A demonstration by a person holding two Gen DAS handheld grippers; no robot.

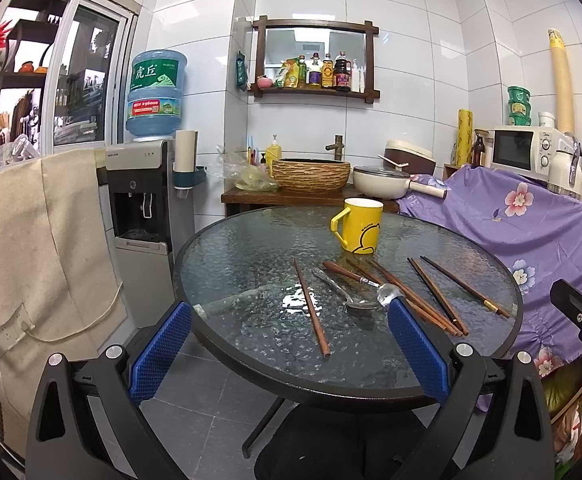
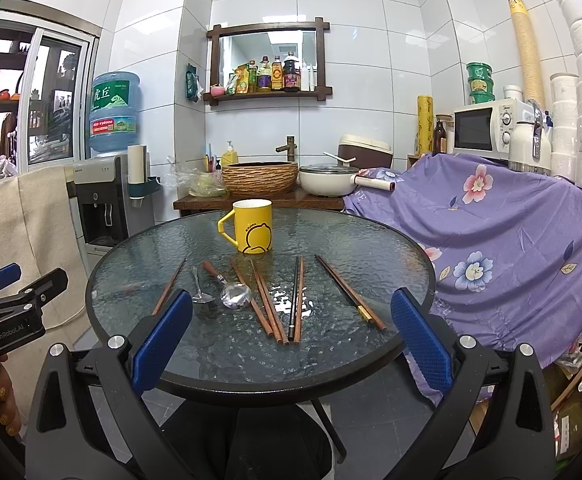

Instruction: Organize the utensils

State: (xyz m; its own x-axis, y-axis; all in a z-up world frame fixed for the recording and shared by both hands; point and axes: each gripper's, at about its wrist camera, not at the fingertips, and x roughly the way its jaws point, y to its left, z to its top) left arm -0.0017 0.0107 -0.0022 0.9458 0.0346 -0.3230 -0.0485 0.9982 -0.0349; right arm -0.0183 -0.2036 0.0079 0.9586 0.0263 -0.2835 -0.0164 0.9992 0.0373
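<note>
One yellow mug (image 2: pixel 251 226), two spoons (image 2: pixel 227 286) — seven chopsticks (image 2: pixel 269 304).

Yellow mug (image 2: pixel 251 226) with a black cartoon outline stands on the pebbled grey-green glass table (image 2: pixel 371 248), black-rimmed. Before the mug lie reddish-brown chopsticks (image 2: pixel 265 304), one black pair gold-banded (image 2: pixel 349 294). Right of the mug, purple cloth (image 2: pixel 511 240) with pink and white flowers.

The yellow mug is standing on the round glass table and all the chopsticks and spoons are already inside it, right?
Not quite. The yellow mug does stand on the round glass table, but the chopsticks and spoons are not inside it; they lie flat on the glass in front of it. The right wrist view shows this clearly.
</note>
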